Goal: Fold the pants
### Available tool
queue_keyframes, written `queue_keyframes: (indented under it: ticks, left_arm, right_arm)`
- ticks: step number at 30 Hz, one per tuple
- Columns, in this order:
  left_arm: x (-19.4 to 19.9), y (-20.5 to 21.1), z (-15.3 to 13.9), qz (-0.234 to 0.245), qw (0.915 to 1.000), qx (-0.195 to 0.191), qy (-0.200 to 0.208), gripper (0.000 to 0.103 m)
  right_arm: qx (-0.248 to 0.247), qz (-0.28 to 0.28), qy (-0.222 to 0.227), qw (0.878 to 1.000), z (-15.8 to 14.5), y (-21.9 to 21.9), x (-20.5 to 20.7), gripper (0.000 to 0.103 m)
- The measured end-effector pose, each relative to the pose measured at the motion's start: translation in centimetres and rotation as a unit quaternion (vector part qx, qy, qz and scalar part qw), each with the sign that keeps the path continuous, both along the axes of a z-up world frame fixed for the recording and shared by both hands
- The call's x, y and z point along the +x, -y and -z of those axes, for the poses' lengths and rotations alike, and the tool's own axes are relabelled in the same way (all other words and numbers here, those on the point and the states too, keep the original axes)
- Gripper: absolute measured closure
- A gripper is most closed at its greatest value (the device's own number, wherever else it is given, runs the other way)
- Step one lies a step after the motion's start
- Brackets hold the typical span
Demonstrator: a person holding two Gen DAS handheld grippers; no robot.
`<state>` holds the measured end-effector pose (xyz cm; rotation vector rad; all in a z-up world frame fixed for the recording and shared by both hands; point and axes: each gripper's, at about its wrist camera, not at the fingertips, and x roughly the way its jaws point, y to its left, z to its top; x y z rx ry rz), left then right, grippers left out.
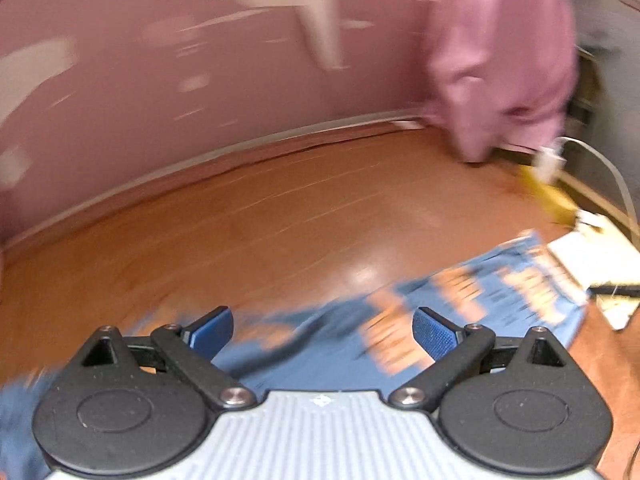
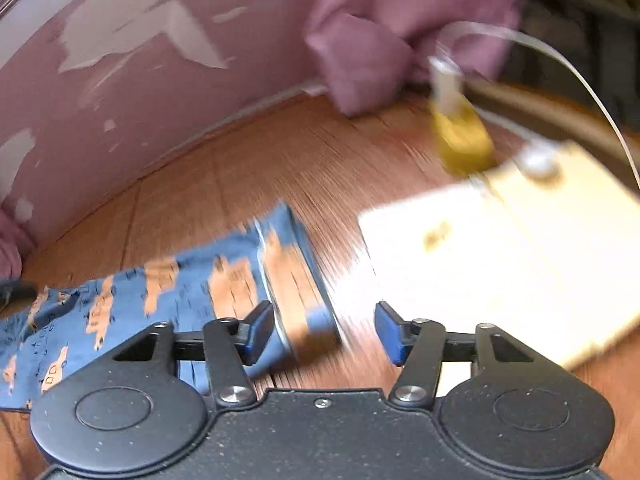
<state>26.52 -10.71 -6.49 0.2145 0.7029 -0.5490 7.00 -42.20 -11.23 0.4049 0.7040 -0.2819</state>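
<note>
Both grippers are held wide apart and empty: the left gripper point(image 1: 322, 330) above the blue car-printed pants point(image 1: 460, 312), the right gripper point(image 2: 324, 332) over their hem.

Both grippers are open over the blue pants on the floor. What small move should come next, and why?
Probably lower the right gripper and shut it on the pants' near end. Its fingers already stand on either side of that edge, and nothing is gripped yet. The left gripper is open above the cloth too.

Your left gripper point(image 1: 322, 332) has a ribbed grey body, your right gripper point(image 2: 324, 334) a black one; both carry 2 blue-padded fingers.
</note>
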Motion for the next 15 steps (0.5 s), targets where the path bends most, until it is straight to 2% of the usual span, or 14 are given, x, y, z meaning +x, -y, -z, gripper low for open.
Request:
queue_keyframes:
  ticks: [2, 4, 6, 10, 12, 13, 15]
  left_arm:
    - [1.3, 4.2, -0.9, 0.046, 0.9988, 0.017, -0.010, 0.004]
    - [2.4, 8.6, -1.5, 0.090, 0.9939, 0.061, -0.014, 0.004]
    - [3.2, 12.8, -2.3, 0.138, 0.9838, 0.113, -0.018, 0.005]
    - [3.6, 19.0, -2.8, 0.209, 0.9615, 0.178, -0.012, 0.005]
    - [3.4, 21.4, -2.0, 0.235, 0.9532, 0.190, -0.009, 0.005]
    - [3.5, 22.7, -1.6, 0.264, 0.9459, 0.188, -0.017, 0.005]
    - [3.9, 24.7, -0.2, 0.281, 0.9404, 0.189, -0.031, 0.011]
  right_arm:
    - [0.026, 0.002, -0.004, 1.000, 1.1, 0.3, -0.6, 0.055]
    - [0.038, 0.002, 0.001, 0.999, 1.4, 0.5, -0.4, 0.063]
    - [0.051, 0.001, 0.008, 0.999, 1.7, 0.6, -0.2, 0.065]
    - [0.087, 0.006, 0.020, 0.996, 1.6, 0.9, 0.4, 0.066]
    - [0.095, 0.014, 0.020, 0.995, 1.6, 0.8, 0.6, 0.065]
    - [0.103, 0.018, 0.021, 0.994, 1.7, 0.9, 0.5, 0.065]
    - [0.121, 0.027, 0.025, 0.992, 1.8, 1.3, 0.1, 0.064]
